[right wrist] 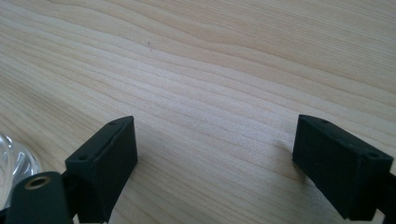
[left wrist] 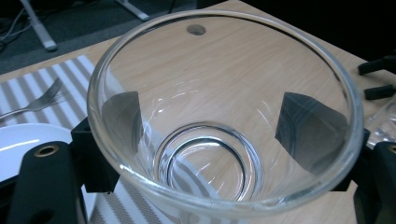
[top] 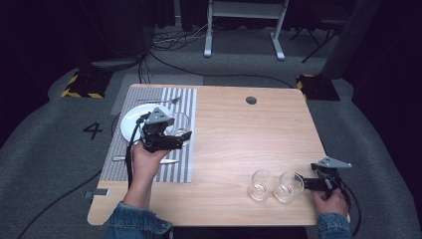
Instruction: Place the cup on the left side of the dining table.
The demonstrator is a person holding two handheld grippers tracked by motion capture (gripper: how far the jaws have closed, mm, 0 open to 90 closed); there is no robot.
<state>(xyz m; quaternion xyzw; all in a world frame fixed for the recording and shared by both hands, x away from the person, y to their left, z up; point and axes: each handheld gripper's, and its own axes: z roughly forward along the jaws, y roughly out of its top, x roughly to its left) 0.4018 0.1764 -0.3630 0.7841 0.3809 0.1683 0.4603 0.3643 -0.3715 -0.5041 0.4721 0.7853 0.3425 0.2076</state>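
Left gripper view shows me a clear, round-rimmed glass (left wrist: 224,121) with a thick base, clamped between my left claw (left wrist: 224,140) above the striped mat (left wrist: 42,84) beside the plate (left wrist: 23,140). Right claw (right wrist: 215,158) is released over bare worktop (right wrist: 210,56).

At the left of the frame the left gripper (top: 182,135) sits over a striped placemat (top: 149,134), its jaws closed on a clear glass (top: 177,124) just beside a white plate (top: 133,121). A fork (top: 159,101) lies above the plate and a knife (top: 144,159) below it, partly hidden by the hand. At the lower right of the wooden table (top: 239,144), the right gripper (top: 301,182) rests near two clear glasses (top: 275,185) standing side by side, touching or nearly so, and its jaws reach the nearer one. Denim sleeves enter from the bottom edge.
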